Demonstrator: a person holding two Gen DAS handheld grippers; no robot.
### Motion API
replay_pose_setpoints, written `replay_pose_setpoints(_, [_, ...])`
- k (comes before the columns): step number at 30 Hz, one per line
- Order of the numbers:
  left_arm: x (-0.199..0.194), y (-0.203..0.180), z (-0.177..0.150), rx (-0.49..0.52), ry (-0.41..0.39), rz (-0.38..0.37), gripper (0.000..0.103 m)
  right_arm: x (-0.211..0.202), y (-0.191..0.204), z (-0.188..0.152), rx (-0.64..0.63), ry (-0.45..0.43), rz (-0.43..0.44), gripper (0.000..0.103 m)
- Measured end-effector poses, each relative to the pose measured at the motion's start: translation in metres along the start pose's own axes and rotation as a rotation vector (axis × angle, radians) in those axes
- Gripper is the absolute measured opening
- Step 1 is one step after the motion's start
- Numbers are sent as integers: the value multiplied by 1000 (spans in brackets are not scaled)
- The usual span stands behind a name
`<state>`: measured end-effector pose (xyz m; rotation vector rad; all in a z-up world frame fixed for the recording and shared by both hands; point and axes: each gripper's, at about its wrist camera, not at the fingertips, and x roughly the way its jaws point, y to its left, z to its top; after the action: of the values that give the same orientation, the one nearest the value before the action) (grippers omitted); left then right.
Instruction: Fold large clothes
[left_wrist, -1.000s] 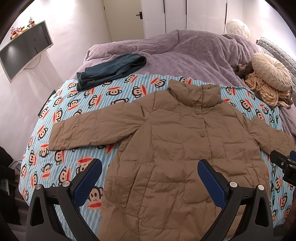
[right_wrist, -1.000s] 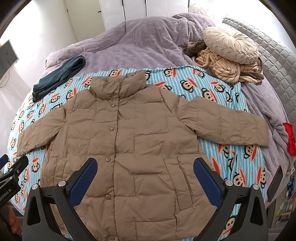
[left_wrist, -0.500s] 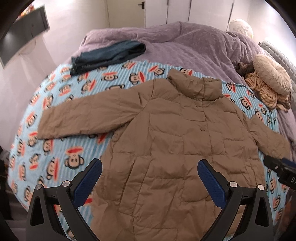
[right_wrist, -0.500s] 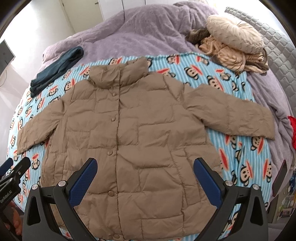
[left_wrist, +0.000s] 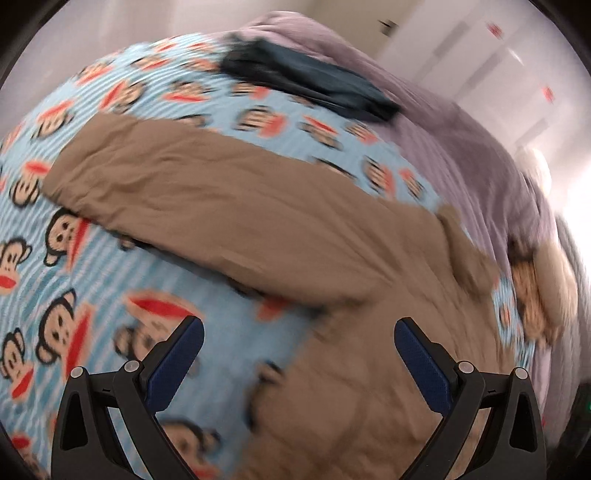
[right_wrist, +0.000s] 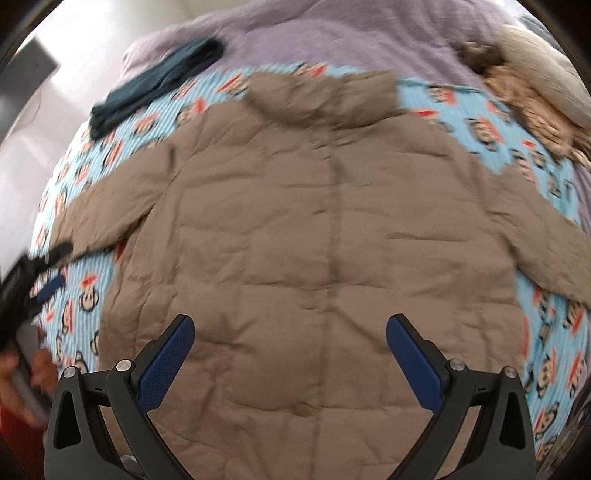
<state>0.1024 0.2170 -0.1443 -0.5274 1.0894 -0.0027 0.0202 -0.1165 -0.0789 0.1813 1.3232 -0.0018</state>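
Two pairs of tongs hang over the bed, both spread wide and holding nothing. The left tongs (left_wrist: 298, 341) sit above the monkey-print blanket (left_wrist: 92, 288), just beside the jacket's (right_wrist: 314, 240) left sleeve (left_wrist: 207, 192), which lies stretched out flat with its cuff at the far left. The tan quilted jacket is spread front-up on the blanket, buttoned, collar toward the purple duvet (right_wrist: 351, 33). The right tongs (right_wrist: 290, 338) hover above the lower front panel near the hem. Judging by the puffy quilting, the jacket should be light, soft and springy, with a somewhat slick shell, so it is likely to puff back open. The cuff edge looks a sound place to pinch. Dark jeans (left_wrist: 306, 88) lie beyond the sleeve.
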Motion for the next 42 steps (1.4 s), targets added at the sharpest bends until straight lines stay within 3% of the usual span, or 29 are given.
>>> replay_pose_setpoints(9, [56,112,52,-267,-37,-51,103,49,55,10,-104,70,53,103])
replay_pose_setpoints(17, [69,126,90,-304,-146,-60,101,73,78,33,-89,50,67,103])
replay_pose_setpoints(18, [68,127,93,-305,-170,-45,95,76,80,38,-84,45,71,103])
replay_pose_setpoints(19, [69,125,95,-302,-177,-29,71,79,82,42,-81,39,75,103])
replay_pose_setpoints(20, [71,126,98,-292,-173,-22,35,81,85,47,-78,33,80,103])
replay_pose_setpoints(21, [73,127,101,-287,-161,-46,14,83,86,52,-74,26,86,103])
replay_pose_setpoints(23, [69,130,106,-298,-166,-103,12,87,92,63,-66,9,108,103])
replay_pose_setpoints(29, [16,89,114,-106,-282,-104,12,99,107,99,-61,-64,166,103])
replay_pose_setpoints(31, [-2,70,116,-44,-311,-128,12,106,112,108,-53,-87,192,92])
replay_pose_setpoints(33, [-15,51,117,2,-328,-156,12,120,117,115,-28,-73,246,31])
replay_pose_setpoints(34, [-19,39,118,27,-334,-168,12,130,119,118,-7,-51,264,24])
replay_pose_setpoints(37, [-31,4,113,116,-341,-213,12,156,124,120,36,-12,303,21])
replay_pose_setpoints(42, [-36,-76,98,298,-300,-322,12,180,137,121,-16,32,302,21])
